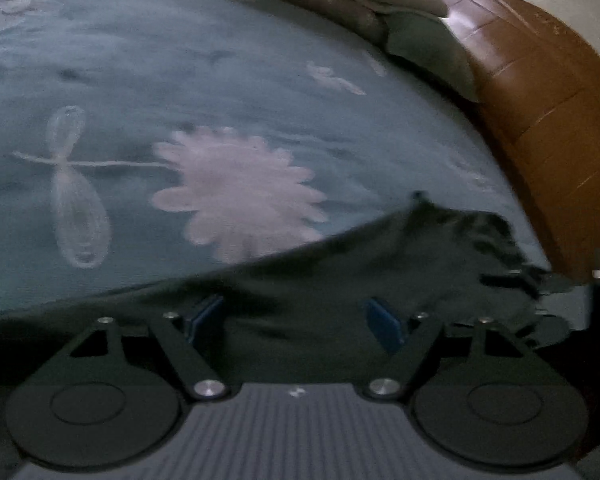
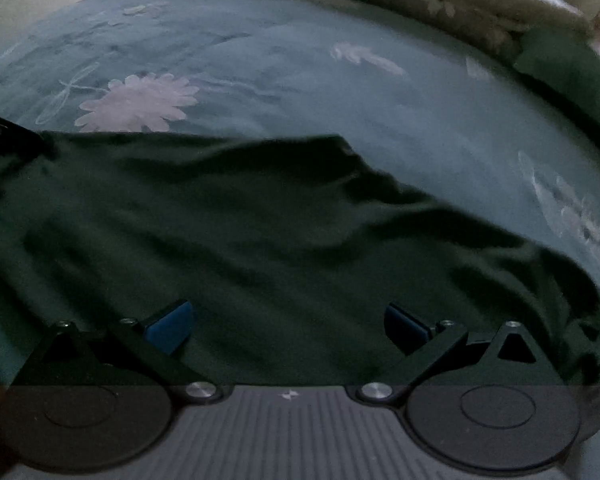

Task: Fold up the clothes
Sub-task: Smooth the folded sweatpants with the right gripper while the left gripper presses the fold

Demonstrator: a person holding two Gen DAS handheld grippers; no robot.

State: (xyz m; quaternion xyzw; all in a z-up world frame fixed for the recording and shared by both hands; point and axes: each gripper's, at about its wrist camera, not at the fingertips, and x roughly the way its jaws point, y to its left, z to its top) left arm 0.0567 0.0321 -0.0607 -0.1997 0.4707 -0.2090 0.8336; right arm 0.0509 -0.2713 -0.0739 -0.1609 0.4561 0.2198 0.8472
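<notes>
on the left, my left gripper [image 1: 294, 320] hangs with its blue pads [image 1: 384, 324] spread apart over the near edge of the dark green garment [image 1: 340, 280], nothing pinched between them, and beyond it the teal bedspread [image 1: 140, 80] shows a pale flower [image 1: 236, 192]. further right, my right gripper [image 2: 288, 324] is likewise spread wide above the same garment [image 2: 220, 240], which lies rumpled across the bed's near side. the frames are dim and blurred, so i can't say whether either pad brushes the cloth; a brown headboard [image 1: 540, 100] and pillow [image 1: 428, 52] sit far right.
</notes>
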